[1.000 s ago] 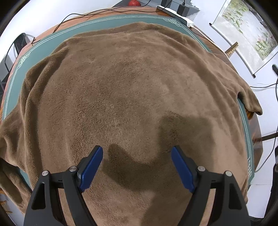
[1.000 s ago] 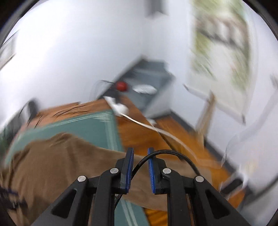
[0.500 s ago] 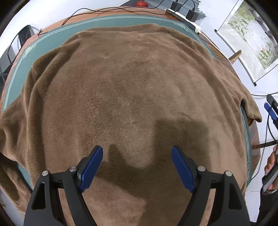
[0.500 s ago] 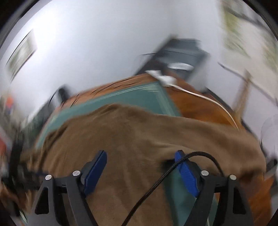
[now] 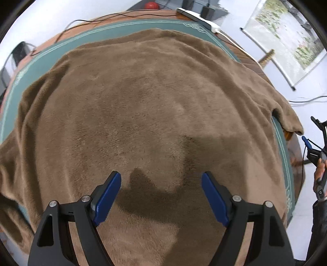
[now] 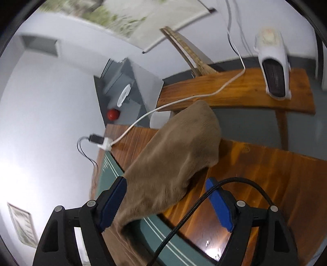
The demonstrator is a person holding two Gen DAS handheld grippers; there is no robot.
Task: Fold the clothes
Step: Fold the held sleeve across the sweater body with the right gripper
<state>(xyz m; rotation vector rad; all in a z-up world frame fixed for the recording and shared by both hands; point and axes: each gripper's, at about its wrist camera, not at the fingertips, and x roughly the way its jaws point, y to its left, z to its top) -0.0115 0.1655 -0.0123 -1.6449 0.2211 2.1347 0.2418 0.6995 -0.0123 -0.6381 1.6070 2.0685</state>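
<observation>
A large brown fleece garment (image 5: 147, 114) lies spread over a green mat (image 5: 122, 28) on a wooden table. My left gripper (image 5: 161, 196) is open and empty, hovering above the garment's near part. My right gripper (image 6: 166, 202) is open, with a hanging corner of the brown garment (image 6: 175, 155) lying between its fingers, close to the left pad. In the left wrist view the right gripper (image 5: 312, 143) shows at the far right, just beyond that corner (image 5: 290, 120) draped over the table's right edge.
A white power strip (image 5: 198, 17) and black cables lie at the table's far edge. A red ball (image 6: 113, 114) sits on a grey cabinet. A wooden bench (image 6: 235, 92) carries a white heater (image 6: 273, 67). A wall scroll (image 5: 286, 36) hangs right.
My right gripper opened from shut, swung round and now faces the garment's hanging right corner. My left gripper stayed open above the garment with little movement.
</observation>
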